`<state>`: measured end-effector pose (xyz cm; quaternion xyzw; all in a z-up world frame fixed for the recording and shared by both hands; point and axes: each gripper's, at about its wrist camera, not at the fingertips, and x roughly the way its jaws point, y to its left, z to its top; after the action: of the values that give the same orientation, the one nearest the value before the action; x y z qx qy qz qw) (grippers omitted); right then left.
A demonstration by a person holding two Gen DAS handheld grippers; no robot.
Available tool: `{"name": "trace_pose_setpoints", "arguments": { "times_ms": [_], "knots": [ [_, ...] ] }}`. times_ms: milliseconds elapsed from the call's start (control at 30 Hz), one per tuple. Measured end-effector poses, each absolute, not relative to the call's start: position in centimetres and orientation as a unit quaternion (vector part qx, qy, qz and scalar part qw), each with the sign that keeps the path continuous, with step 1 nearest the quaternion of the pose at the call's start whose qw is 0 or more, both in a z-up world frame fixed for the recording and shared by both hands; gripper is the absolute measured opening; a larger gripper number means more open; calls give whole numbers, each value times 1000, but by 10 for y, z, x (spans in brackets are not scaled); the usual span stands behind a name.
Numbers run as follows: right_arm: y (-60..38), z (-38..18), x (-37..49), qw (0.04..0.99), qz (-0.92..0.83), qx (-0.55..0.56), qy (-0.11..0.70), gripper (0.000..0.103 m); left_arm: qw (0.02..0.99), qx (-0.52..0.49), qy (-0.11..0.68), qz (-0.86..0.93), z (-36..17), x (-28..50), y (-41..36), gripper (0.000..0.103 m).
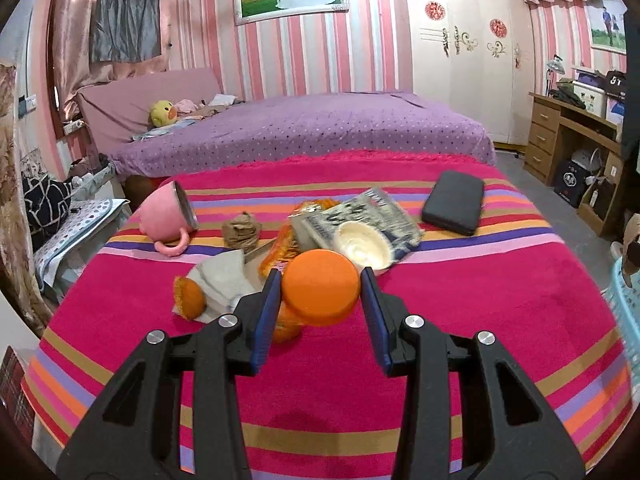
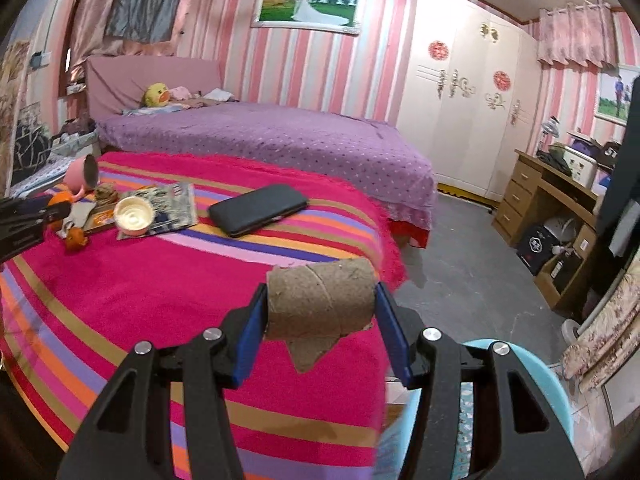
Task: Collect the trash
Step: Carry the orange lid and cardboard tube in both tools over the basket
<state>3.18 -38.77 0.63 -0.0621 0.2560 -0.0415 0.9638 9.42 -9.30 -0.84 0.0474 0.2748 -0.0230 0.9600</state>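
left gripper (image 1: 320, 292): clamped on an orange lid (image 1: 320, 286), a flat round disc pinched across its width, held above the striped blanket (image 1: 320, 380). From the right wrist view only the tip of this gripper shows at the far left.

right gripper (image 2: 320, 304): squeezing a cardboard tube (image 2: 320, 300) end to end, a pad on each open end, hanging over the near corner of the bed with the blue bin (image 2: 552, 380) just beside and below it.

how the tube handles: feather-light and soft, I'd say. It's already ragged, with a torn flap dangling underneath. Holding it by the ends is okay, but squeeze harder and it'll probably buckle. Pinching across the middle would flatten it, which is fine for trash anyway.

how the lid handles: looks like stiff plastic, light, smooth rim. My guess is it could twist or pop out of the pads if swung fast.

still on the blanket: orange peel (image 1: 188, 298), a crumpled tissue (image 1: 224, 280), a wad of brown paper (image 1: 240, 234), an orange wrapper (image 1: 280, 252). All soft and light, so grab the bulk, not an edge.

probably not trash: pink mug (image 1: 166, 214) lying on its side, white bowl (image 1: 362, 246) sitting on a magazine (image 1: 384, 216), black case (image 1: 454, 202).
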Motion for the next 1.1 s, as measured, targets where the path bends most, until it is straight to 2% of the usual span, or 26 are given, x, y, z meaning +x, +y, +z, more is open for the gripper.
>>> {"name": "trace_pose_setpoints", "arguments": {
  "times_ms": [333, 833, 1100],
  "knots": [
    [-478, 14, 6, 961, -101, -30, 256, 53, 961, 66, 262, -61, 2, 88, -178, 39],
    [-593, -11, -41, 937, -217, 25, 274, 53, 936, 85, 286, -188, -18, 72, -343, 39],
    [-622, -30, -54, 927, -235, 35, 289, 53, 922, 97, 291, -237, -29, 51, -411, 39]
  ]
}}
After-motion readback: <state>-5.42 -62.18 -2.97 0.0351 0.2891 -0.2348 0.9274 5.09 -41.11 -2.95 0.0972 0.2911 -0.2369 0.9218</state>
